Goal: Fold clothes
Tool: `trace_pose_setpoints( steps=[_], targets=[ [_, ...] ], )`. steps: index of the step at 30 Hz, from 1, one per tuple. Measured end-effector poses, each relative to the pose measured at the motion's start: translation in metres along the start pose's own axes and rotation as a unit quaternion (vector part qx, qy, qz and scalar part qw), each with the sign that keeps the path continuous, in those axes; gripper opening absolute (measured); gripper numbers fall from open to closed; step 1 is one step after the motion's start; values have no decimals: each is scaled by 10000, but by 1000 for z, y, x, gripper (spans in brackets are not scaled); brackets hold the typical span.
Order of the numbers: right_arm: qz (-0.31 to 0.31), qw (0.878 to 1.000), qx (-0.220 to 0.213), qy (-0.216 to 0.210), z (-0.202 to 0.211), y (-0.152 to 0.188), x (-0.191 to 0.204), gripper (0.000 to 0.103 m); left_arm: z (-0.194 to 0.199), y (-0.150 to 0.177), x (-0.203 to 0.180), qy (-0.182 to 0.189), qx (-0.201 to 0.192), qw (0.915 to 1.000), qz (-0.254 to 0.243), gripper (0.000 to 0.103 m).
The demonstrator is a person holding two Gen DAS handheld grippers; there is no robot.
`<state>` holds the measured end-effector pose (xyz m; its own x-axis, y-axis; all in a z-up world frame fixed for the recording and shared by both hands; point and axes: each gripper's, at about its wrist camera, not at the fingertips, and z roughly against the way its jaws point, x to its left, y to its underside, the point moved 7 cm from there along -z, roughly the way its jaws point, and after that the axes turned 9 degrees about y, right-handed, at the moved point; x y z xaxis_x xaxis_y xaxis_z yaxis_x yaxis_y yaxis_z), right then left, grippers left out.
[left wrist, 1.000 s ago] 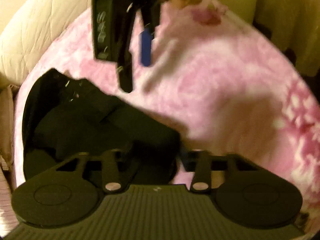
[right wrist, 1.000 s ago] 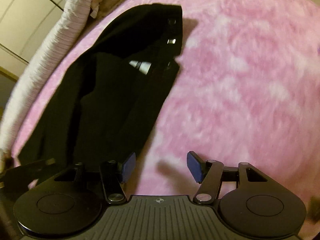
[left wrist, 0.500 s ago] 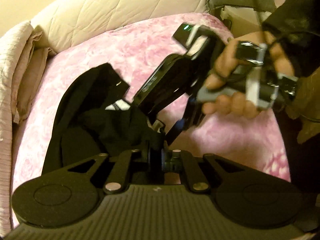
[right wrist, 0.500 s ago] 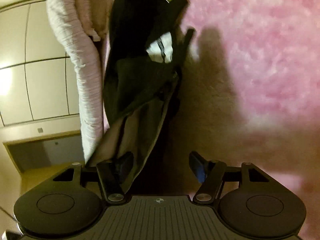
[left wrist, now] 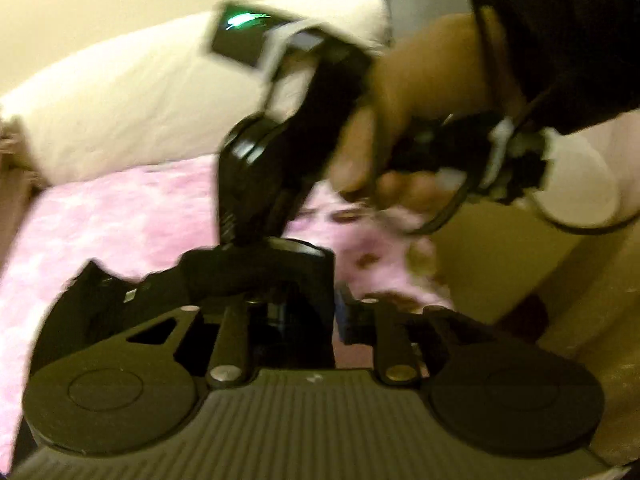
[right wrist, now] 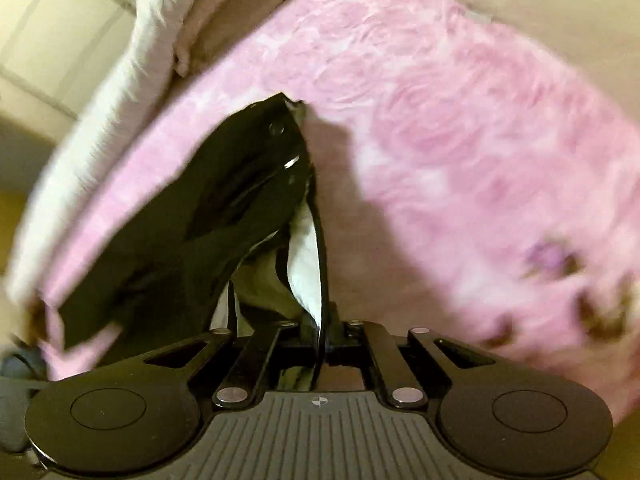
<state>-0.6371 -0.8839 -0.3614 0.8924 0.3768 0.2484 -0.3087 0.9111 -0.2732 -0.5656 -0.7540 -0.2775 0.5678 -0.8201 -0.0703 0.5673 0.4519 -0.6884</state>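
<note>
Jaws of both grippers pinch the black garment (right wrist: pixel 224 216), blur hiding detail.

The right gripper (right wrist: pixel 324 344) has clamped the black garment (right wrist: pixel 192 216) and lifted it.

Warm yellowish indoor light, fairly dim. Both views w/ heavy fisheye bending at edges, dark corners. Left view: strong motion blur on the hand (left wrist: pixel 408 120) above the claw. Right view: blanket (right wrist: pixel 460 140) smeared far right; soft shadow just right of the black garment (right wrist: pixel 192 220).
</note>
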Motion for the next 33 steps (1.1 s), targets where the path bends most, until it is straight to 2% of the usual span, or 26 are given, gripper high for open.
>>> trace_pose_setpoints(
  steps=[2,3,4,6,8,12,13,15,18,20,24,29,31,32,33],
  targets=[
    [257,9988,98,405,-5,9,-5,2,3,6,-10,109,51,9997,-200,27],
    [310,9973,151,644,-9,16,-8,4,8,15,-12,107,134,9995,-253,35],
    [339,9954,187,874,-13,22,-11,7,14,25,-14,104,217,9992,-305,38],
    [226,9917,152,1258,-13,30,-15,19,29,54,-11,41,494,9986,-189,38],
    [50,9874,74,1580,-4,36,-21,24,46,85,-1,-175,760,9969,-49,38],
    [-119,9837,-251,1779,18,33,-10,26,76,135,21,-683,1094,9915,181,38],
    [-102,9834,-361,1777,25,31,-4,27,82,146,27,-806,1138,9899,237,39],
    [-8,9837,-522,1723,30,23,10,35,93,161,37,-1022,1212,9868,316,39],
    [211,9852,-641,1573,28,8,28,44,96,164,51,-1201,1170,9844,525,41],
    [343,9876,-712,1358,23,-6,37,46,93,162,61,-1284,1103,9835,645,43],
    [654,9938,-422,788,-18,-34,41,47,75,145,83,-1478,1007,9801,855,46],
    [1169,9923,113,393,-97,-57,31,46,38,137,123,-1681,1057,9711,1321,46],
    [1329,9907,162,239,-109,-62,28,42,23,136,136,-1732,1203,9669,1434,46],
    [1416,9896,168,180,-113,-64,26,32,19,134,140,-1751,1220,9656,1488,46],
    [1481,9888,156,129,-112,-65,24,9,18,132,143,-1755,1242,9647,1521,46]
  ],
)
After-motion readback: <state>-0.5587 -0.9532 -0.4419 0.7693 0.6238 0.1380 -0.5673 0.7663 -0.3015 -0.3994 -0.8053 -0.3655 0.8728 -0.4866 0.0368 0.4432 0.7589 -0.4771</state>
